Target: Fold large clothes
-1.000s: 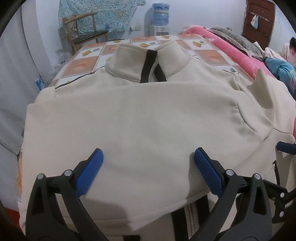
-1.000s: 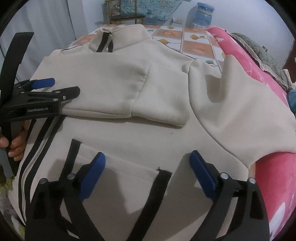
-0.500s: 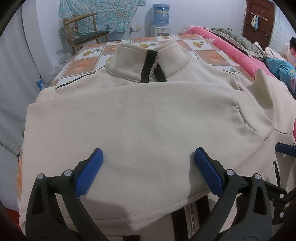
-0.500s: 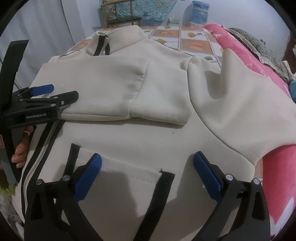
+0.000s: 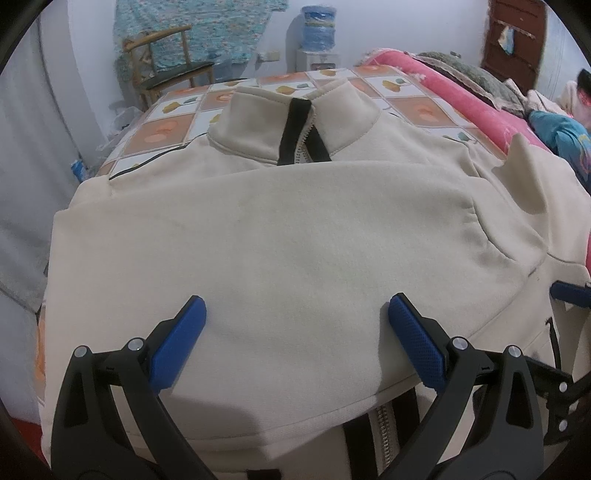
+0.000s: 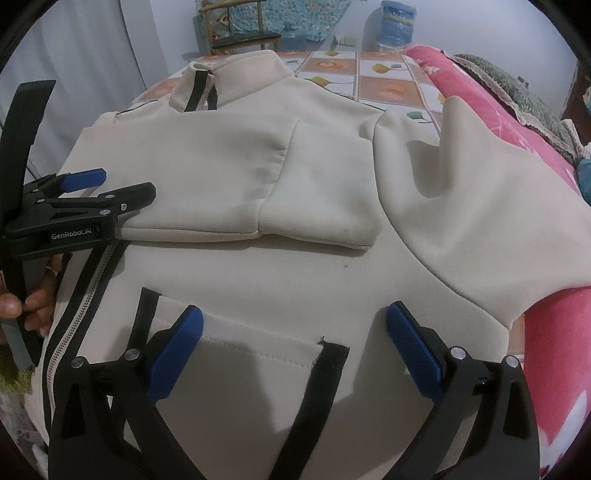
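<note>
A cream zip jacket (image 5: 295,236) with black zipper trim lies front-up on the bed, collar (image 5: 295,125) at the far end. One sleeve is folded across the chest (image 6: 229,184); the other sleeve (image 6: 480,206) lies spread to the right. My left gripper (image 5: 295,317) is open and empty just above the folded sleeve. My right gripper (image 6: 293,325) is open and empty above the lower front, near a black-edged pocket (image 6: 258,350). The left gripper also shows in the right wrist view (image 6: 110,188), and a right fingertip (image 5: 569,293) shows in the left wrist view.
The bed has a tiled-pattern sheet (image 5: 170,129) and a pink blanket (image 6: 517,122) along its right side. A wooden chair (image 5: 166,70) and a water bottle (image 5: 317,26) stand by the far wall. A person in blue (image 5: 565,136) lies at far right.
The right gripper has drawn back and shifted a little, so the jacket sits higher in its view. The left gripper has barely moved. Both stay open.
</note>
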Demonstrator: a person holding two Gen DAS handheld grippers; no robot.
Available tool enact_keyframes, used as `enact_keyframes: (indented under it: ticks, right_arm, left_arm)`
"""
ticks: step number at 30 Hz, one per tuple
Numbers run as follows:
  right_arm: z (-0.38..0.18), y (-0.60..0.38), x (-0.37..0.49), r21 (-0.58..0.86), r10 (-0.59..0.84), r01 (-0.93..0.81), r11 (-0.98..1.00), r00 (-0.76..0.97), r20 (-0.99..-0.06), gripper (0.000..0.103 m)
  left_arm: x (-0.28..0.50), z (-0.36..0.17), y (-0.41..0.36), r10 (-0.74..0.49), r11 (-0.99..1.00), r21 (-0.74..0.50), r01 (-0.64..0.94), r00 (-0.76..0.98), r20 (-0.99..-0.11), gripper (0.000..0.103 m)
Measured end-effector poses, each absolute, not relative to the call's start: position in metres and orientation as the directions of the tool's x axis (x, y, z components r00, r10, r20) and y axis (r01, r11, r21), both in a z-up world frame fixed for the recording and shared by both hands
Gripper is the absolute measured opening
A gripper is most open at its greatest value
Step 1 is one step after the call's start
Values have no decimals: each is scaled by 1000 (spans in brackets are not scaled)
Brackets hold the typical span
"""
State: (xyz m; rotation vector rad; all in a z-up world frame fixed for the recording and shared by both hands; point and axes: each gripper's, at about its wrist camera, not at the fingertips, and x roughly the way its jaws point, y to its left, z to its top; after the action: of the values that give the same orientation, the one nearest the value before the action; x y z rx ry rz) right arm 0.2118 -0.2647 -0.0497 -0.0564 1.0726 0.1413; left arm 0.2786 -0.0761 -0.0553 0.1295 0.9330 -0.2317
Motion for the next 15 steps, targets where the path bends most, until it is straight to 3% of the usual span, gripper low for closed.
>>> enact_keyframes:
  ticks: [8,15]
  right_arm:
    - [-51,-266,209,28,99,-150,988,488,-867,97]
    - [-49,-265,207,24,96,-156,987,477,-874,97]
  left_arm:
    - [273,-23,-86,-191,958,-6,287,622,-760,96]
    - [287,-54,-107,-166,957,7,289,570,-804,96]
